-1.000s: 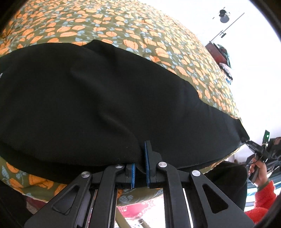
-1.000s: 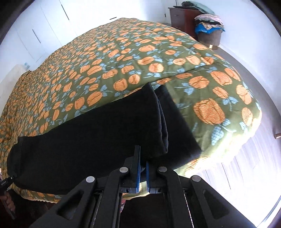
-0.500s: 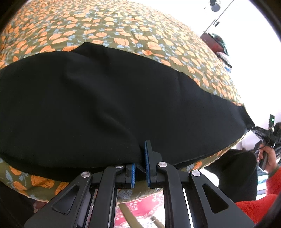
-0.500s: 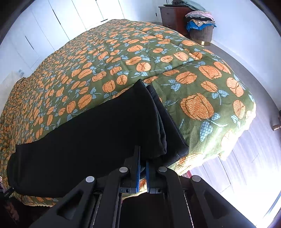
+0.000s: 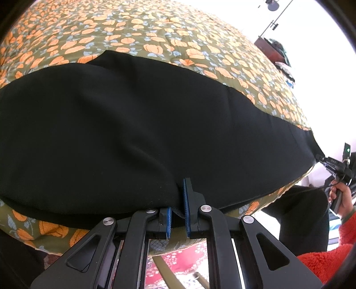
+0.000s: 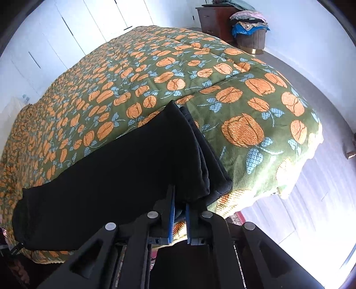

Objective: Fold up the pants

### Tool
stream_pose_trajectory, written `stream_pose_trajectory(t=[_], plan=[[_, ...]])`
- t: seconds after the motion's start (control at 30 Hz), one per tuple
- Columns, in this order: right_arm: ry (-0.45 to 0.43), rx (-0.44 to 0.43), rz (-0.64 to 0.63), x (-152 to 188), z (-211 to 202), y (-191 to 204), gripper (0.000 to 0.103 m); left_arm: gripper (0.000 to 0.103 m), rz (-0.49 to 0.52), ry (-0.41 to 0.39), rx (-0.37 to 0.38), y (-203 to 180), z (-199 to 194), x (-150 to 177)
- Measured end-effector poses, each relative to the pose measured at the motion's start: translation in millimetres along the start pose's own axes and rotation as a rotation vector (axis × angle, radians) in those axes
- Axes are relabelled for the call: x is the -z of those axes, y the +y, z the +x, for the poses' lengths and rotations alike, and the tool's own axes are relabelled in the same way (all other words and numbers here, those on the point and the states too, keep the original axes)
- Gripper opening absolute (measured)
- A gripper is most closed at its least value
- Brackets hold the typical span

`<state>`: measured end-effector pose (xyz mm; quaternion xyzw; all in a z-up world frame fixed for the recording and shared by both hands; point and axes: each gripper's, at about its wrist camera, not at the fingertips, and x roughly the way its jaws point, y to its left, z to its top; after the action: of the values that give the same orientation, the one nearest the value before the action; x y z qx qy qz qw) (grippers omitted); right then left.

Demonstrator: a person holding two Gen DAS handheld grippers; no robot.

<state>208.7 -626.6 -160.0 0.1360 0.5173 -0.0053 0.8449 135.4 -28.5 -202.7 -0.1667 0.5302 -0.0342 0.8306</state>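
Left wrist view: the left gripper (image 5: 176, 213) is pinched almost fully closed on the near hem of the black pants (image 5: 138, 133), a fold of cloth caught between its blue pads (image 5: 185, 204). The pants lie spread lengthwise along the near edge of the bed (image 5: 155, 42), over a green cover printed with orange flowers. At the bed's far right corner the right gripper (image 5: 320, 159), held in a hand (image 5: 340, 197) with a red fleece sleeve (image 5: 329, 262), meets the other end of the garment.

Right wrist view: the right gripper (image 6: 179, 213) has its jaws just easing apart, only a narrow gap; dark cloth sits between the pads (image 6: 171, 213), though whether they press on it is hard to judge. The pants (image 6: 124, 169) show stacked layers near the bed's near right corner (image 6: 296, 169). Beyond the bed, a round basket (image 6: 251, 41) holds heaped clothes beside a dark wooden dresser (image 6: 213, 17).
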Motion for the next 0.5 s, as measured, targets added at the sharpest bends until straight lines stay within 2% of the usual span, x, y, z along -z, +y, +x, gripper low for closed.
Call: stream_pose_trajectory(t=[0.1,0.17,0.33,0.5], plan=[[-0.016,-0.020,0.007,0,-4,-2,0.019,0.007,-0.003,0.002,-0.002,0,0,0],[-0.023,-0.047,0.027,0,-8,-5,0.020,0.007,-0.007,0.002,0.002,1,0,0],[-0.047,-0.120,0.111,-1,-13,-20,0.020,0.007,-0.001,0.005,-0.001,1,0,1],[-0.017,-0.070,0.123,-1,-6,-22,0.014,0.007,0.025,0.011,-0.021,-4,-1,4]])
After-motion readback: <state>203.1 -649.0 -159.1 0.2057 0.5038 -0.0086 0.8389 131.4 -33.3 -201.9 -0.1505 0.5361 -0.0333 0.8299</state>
